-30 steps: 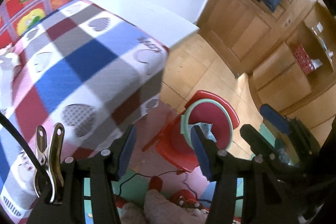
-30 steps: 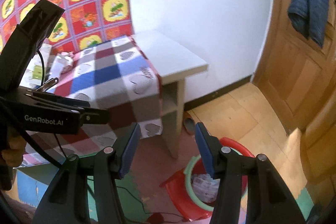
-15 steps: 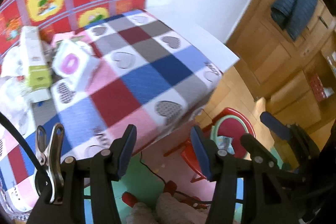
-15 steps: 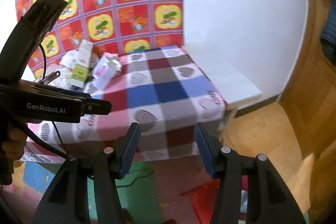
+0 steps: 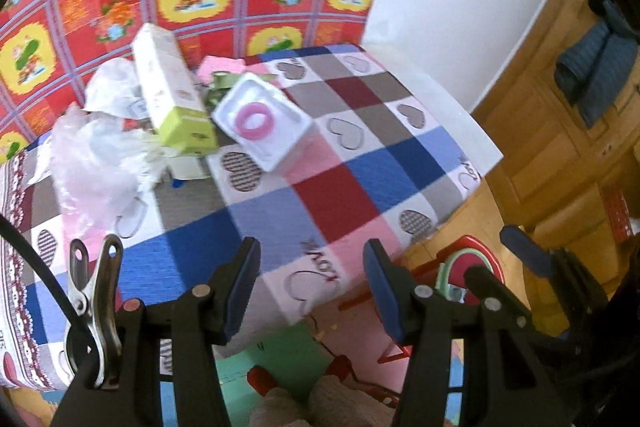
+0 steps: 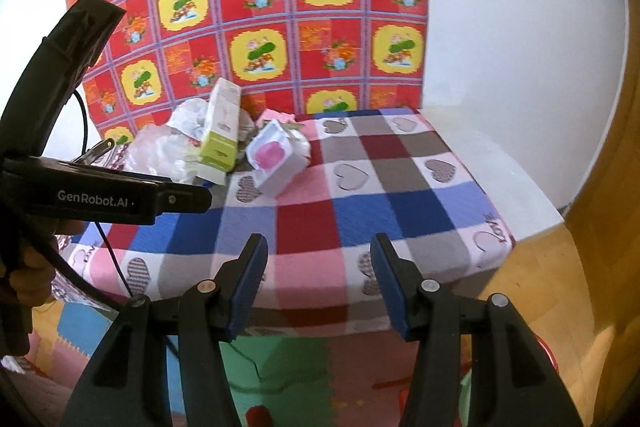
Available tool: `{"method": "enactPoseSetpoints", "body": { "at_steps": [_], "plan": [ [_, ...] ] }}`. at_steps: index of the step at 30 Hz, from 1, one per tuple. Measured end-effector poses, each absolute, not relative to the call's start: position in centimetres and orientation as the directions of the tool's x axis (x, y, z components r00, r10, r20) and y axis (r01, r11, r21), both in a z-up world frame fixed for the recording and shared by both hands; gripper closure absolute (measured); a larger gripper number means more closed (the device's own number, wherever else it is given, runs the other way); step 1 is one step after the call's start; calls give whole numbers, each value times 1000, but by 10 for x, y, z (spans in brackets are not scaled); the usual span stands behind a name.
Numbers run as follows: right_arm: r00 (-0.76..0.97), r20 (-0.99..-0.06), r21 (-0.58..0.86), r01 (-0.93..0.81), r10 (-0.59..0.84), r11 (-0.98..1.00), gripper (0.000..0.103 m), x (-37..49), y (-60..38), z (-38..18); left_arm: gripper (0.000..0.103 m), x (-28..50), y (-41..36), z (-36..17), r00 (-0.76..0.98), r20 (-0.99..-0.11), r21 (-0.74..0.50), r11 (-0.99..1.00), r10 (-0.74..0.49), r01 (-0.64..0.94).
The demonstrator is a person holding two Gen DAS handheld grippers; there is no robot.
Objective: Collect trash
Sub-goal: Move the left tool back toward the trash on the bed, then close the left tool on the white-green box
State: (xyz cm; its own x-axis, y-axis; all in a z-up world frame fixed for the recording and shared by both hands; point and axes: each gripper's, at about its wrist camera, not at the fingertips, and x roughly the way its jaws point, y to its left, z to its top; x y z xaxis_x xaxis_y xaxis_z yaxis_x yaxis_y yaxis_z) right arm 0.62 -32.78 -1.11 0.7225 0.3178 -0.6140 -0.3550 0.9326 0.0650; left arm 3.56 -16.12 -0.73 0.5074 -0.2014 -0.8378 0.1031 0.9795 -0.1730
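Checkered heart-print blanket (image 5: 340, 179) draped over white table (image 5: 452, 107), red-yellow patterned cloth (image 6: 280, 7) hanging on wall behind. Navy jacket (image 5: 596, 67) hanging on wooden door, foam mats (image 6: 280, 359) on floor.

Bare checked cloth (image 6: 360, 203) before the trash pile (image 6: 224, 143), unobstructed.

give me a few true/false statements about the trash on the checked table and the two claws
1. Both claws are empty. True: the left claw and right claw stand open with nothing between the pads.
2. The green and white carton lies on the floor. False: it rests in the trash pile on the checked cloth.
3. The white box with the pink ring sits beside that carton. True.
4. The crumpled plastic bag hangs from the left claw. False: it lies on the table.
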Motion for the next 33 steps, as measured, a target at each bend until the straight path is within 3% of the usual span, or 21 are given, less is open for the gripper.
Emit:
{"method": "enactPoseSetpoints", "body": {
  "at_steps": [22, 33],
  "plan": [
    [706, -609, 66, -410, 362, 910, 48, 30, -253, 1, 47, 36, -66, 3, 551, -817, -203, 979, -172, 4],
    [669, -631, 52, -468, 392, 882, 48, 78, -253, 1, 47, 77, -54, 8, 569, -808, -234, 969, -151, -75]
  ]
}}
